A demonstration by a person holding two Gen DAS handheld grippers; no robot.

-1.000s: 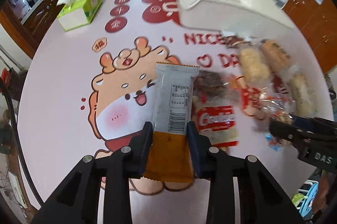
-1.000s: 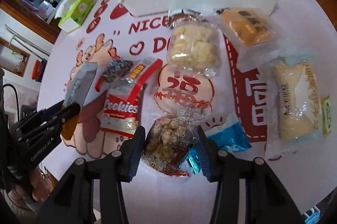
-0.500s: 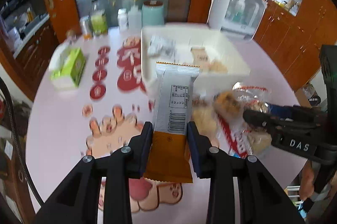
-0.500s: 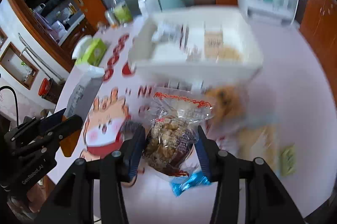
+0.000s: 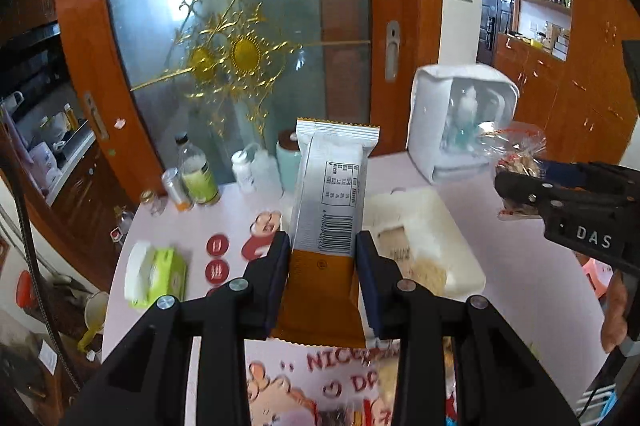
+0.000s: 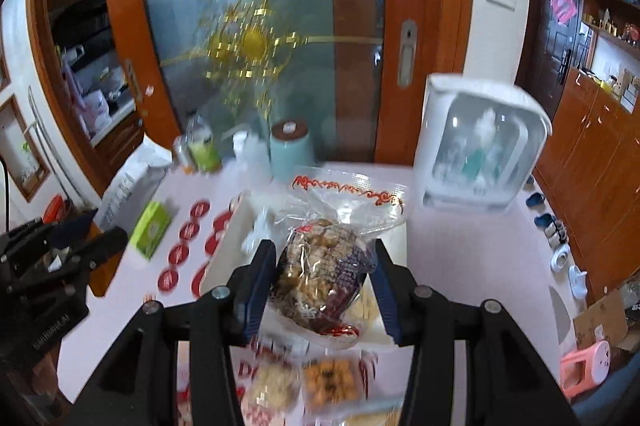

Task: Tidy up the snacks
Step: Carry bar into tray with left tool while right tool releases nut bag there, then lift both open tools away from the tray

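Above the pink table [image 5: 520, 266], clenched in the left gripper [image 5: 323, 266]: a long snack bar [image 5: 332, 193], white-grey upper half with a barcode, orange lower half, pads pressed against both long edges, wrapper pointing up and away, clear of the tabletop. Beyond and below it, a white bin [image 5: 432, 226] resting on the table, a few packets lying inside. To the right in the same view, the right gripper [image 5: 508, 189] seen side-on, gripped around a clear bag of nutty snacks [image 5: 516, 161], a hand [image 5: 616, 310] at the edge behind it.

From the right wrist view: right gripper [image 6: 322, 278] closed on that clear bag [image 6: 320, 266], brown clusters inside, red trim along the crinkled top, pads squeezing both sides, bag lifted above the white bin [image 6: 232, 238]. On the table at the bottom edge, blurred, more snack packets [image 6: 328, 382], one pale, one orange. At far left, the left gripper [image 6: 80, 246] with the snack bar [image 6: 124, 189] sticking up.

Toward the back of the table: a green tissue box [image 5: 156, 274], red round prints, bottles [image 5: 198, 173], a pale teal canister [image 6: 290, 145], a white cabinet with a clear front [image 6: 480, 141]. Behind all that, a frosted glass door with gold ornament [image 5: 236, 53] in an orange wood frame.
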